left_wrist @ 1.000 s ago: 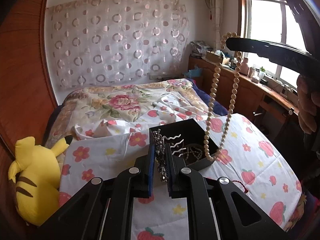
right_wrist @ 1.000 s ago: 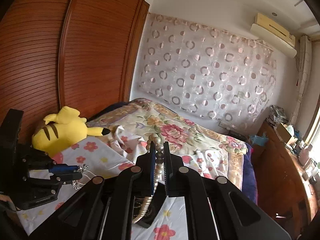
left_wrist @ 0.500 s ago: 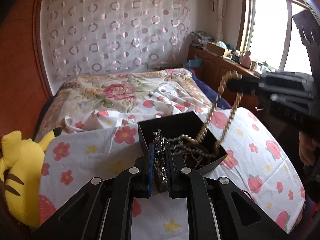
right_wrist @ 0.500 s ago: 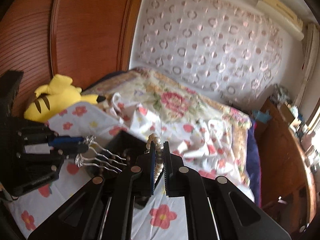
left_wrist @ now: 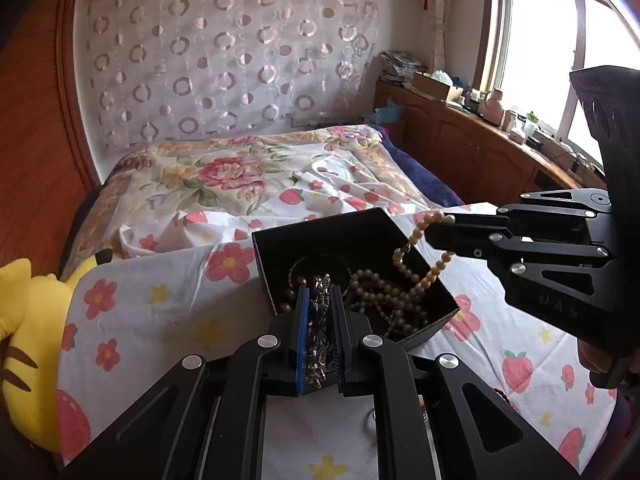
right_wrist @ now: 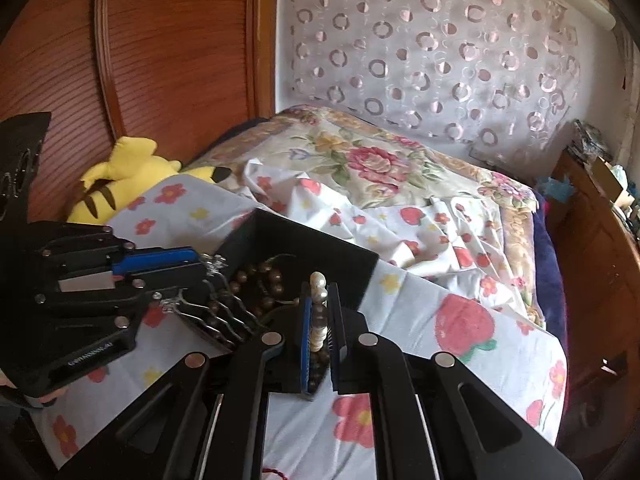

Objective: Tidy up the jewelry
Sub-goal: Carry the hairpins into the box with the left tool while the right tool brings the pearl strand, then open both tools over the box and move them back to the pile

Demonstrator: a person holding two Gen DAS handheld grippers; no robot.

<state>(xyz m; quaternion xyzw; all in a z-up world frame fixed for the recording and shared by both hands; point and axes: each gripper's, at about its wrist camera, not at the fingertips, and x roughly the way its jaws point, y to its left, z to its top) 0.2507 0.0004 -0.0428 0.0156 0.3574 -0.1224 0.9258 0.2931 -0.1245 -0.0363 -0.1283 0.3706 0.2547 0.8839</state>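
Observation:
A black open box (left_wrist: 316, 236) (right_wrist: 320, 248) sits on the flowered bed sheet. My left gripper (left_wrist: 318, 308) is shut on a silver metal hair comb (left_wrist: 317, 332), held over the box's near edge; its wavy prongs (right_wrist: 216, 312) show in the right wrist view. My right gripper (right_wrist: 319, 300) is shut on a pearl necklace (right_wrist: 318, 312) (left_wrist: 416, 276), whose lower end lies coiled inside the box while the top loop hangs from the right gripper (left_wrist: 440, 232). Brown beads (right_wrist: 264, 280) also lie in the box.
A yellow plush toy (left_wrist: 28, 344) (right_wrist: 120, 176) lies at the left of the bed by the wooden wardrobe (right_wrist: 140, 60). A wooden counter (left_wrist: 480, 144) with clutter runs under the window at right. A rumpled floral quilt (left_wrist: 240, 172) lies behind the box.
My right gripper has come down and lowered the pearl necklace so that most of it coils in the box. My left gripper with the comb has moved closer over the box.

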